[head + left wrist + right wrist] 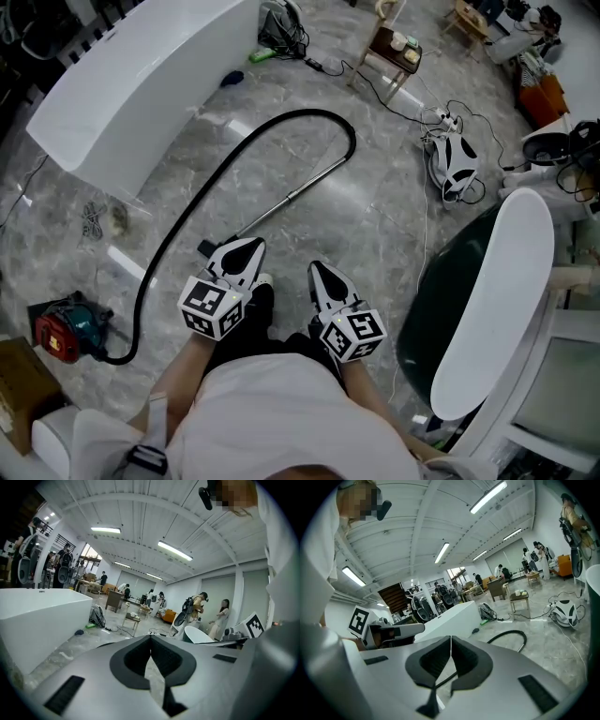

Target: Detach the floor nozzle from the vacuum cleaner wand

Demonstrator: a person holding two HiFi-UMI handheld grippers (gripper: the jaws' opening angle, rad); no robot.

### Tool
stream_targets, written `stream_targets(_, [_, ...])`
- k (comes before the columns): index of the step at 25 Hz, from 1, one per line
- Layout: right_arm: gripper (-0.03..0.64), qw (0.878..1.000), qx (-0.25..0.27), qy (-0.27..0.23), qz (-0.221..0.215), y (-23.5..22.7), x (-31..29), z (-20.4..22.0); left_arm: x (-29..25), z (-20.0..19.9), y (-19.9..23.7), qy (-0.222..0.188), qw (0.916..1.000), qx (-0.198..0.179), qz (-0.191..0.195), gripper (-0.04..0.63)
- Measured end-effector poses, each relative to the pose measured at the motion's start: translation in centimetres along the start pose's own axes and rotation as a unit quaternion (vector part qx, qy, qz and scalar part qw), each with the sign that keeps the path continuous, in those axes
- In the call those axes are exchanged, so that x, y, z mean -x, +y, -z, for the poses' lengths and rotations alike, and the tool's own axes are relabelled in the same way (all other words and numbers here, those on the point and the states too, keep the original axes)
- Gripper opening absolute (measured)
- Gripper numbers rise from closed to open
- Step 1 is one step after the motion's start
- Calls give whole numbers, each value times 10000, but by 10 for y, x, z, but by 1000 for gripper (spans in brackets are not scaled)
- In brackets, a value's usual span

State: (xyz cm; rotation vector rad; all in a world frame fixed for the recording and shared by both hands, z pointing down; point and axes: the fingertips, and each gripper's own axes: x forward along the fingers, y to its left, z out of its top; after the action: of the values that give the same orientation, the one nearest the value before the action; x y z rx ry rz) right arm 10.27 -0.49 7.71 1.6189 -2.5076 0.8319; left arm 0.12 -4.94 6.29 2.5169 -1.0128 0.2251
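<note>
Floor nozzle (205, 248): head view, dark piece on the marble floor at centre left, at the lower end of the metal wand (291, 195) and still joined to it; partly covered by the left gripper (240, 257).
Black hose (187, 211): loops from the wand's upper end down to the red canister (58, 335) at lower left.
Right gripper (322, 279): lower centre, beside the left one.
White bathtub (141, 84): upper left.

Left gripper view: left gripper (151, 638), fingers together, nothing between them. Bathtub (42, 616) at left; people stand far back.

Right gripper view: right gripper (450, 639), fingers together, nothing held. Hose (512, 634) curves on the floor right of centre; bathtub (452, 618) beyond the jaws.
</note>
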Motion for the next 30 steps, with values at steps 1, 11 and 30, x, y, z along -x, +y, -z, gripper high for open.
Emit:
stream_targets(1, [17,10000,12,-19,-23,0,-10,-4,-3,-2,8,0,10000,-13,-5,11])
stream_targets(11, [17,9997,219,46,-31,-6,-56,-26,-29,-10,58,112,9997,-170,96,11])
stream_targets(30, [17,9792,1031,698,-1601,-90,-167,-24,-66,45,157,122,9946,218,-1005,11])
